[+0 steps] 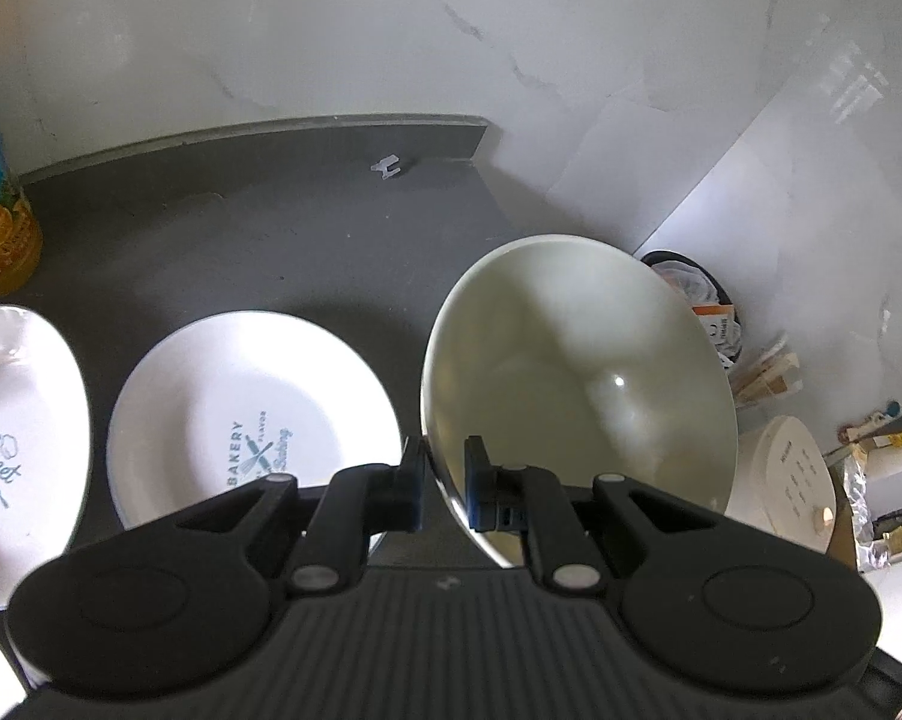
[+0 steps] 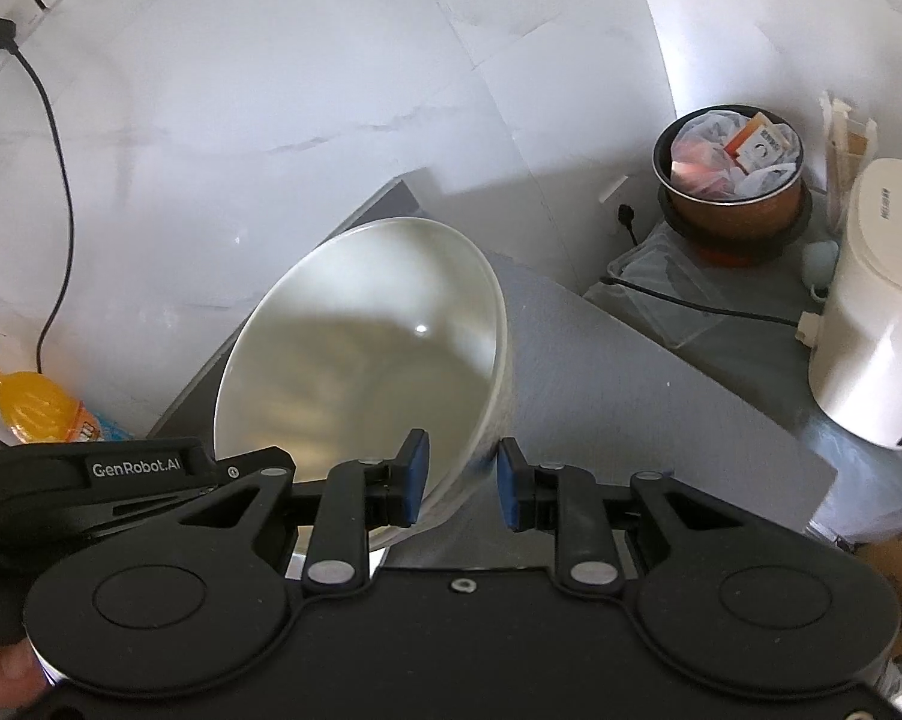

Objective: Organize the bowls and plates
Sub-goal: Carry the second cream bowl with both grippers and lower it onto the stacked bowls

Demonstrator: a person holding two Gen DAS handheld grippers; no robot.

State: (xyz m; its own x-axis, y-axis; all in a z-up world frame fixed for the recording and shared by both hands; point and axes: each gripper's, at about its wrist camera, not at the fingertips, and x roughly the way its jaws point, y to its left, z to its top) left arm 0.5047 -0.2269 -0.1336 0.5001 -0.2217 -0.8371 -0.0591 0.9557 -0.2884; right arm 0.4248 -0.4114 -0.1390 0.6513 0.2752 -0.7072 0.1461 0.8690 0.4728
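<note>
One cream bowl [image 1: 577, 372] clamped in both grippers' jaws, left gripper [image 1: 444, 480] and right gripper [image 2: 463, 474]; two printed plates [image 1: 252, 414] below.

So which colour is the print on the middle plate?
Blue-grey lettering on the white plate, clearest in the left wrist view.

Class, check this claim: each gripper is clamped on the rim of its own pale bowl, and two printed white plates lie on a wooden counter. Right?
One slip: the counter is dark grey, not wooden, as the left wrist view shows. The left gripper and right gripper do each clamp a bowl's rim, and the two plates lie there.
</note>
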